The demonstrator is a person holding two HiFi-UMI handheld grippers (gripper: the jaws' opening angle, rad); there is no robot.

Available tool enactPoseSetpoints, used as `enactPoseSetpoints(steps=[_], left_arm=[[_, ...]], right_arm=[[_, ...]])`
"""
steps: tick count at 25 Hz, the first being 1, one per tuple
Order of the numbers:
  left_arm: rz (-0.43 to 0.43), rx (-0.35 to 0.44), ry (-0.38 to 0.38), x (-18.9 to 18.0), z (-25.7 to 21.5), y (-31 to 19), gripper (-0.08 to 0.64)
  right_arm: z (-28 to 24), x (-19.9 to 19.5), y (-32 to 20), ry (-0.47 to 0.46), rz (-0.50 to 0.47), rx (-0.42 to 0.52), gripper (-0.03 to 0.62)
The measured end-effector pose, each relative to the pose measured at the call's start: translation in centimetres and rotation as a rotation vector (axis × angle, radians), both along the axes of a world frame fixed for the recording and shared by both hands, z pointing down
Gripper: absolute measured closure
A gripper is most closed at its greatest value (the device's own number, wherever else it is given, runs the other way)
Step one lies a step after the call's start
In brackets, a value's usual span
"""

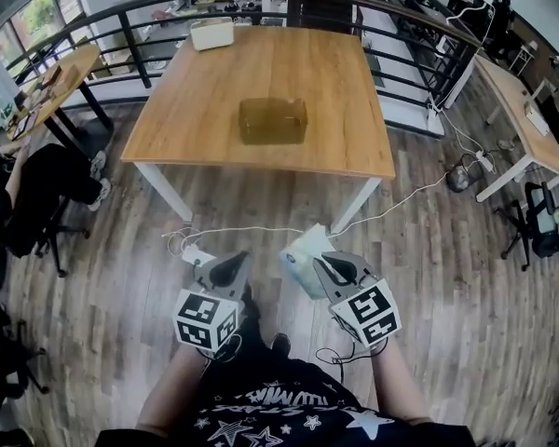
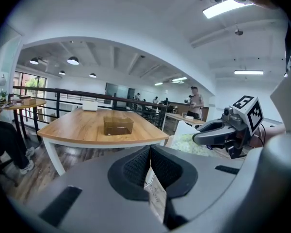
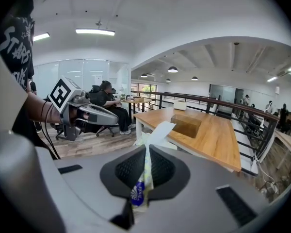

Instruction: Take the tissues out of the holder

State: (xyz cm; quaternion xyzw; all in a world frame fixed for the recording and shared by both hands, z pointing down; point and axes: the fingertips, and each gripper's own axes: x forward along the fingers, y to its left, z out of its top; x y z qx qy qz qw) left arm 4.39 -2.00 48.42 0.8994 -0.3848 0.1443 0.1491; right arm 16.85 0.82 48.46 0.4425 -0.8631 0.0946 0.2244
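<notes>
A soft pack of tissues (image 1: 301, 252) with a white sheet sticking up hangs over the wooden floor, and my right gripper (image 1: 321, 262) is shut on it. In the right gripper view the pack (image 3: 144, 178) is pinched between the closed jaws of that gripper (image 3: 146, 152). The brown see-through holder (image 1: 273, 120) stands near the middle of the wooden table (image 1: 177, 138), well ahead of both grippers, and nothing shows inside it. My left gripper (image 1: 234, 262) is beside the right one, shut, with nothing in it. In the left gripper view, the left gripper's (image 2: 150, 152) jaws meet.
A white box (image 1: 212, 33) sits at the table's far edge by the black railing (image 1: 405, 7). White cables and a power strip (image 1: 194, 250) lie on the floor just ahead of me. A seated person in a chair (image 1: 37, 194) is at the left; another desk (image 1: 526, 124) stands at the right.
</notes>
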Motion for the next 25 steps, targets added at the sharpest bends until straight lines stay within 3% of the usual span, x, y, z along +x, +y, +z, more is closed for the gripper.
enactPoseSetpoints(steps=[10,18,25], left_arm=[[-0.050,0.021,-0.026,-2.7,-0.7,4.8,0.545],[-0.039,0.031,-0.003,-3.8,-1.0,6.6,0.545],[-0.018,0.027,0.011,-8.0,-1.4,11.3,0.545]], right_arm=[[-0.2,-2.5,3.8,-0.019,-0.057,0.016,0.571],[-0.2,-3.9,5.8,-0.017,-0.040,0.011,0.571],[-0.7,-8.3,10.3,0.008,-0.026,0.012,0.571]])
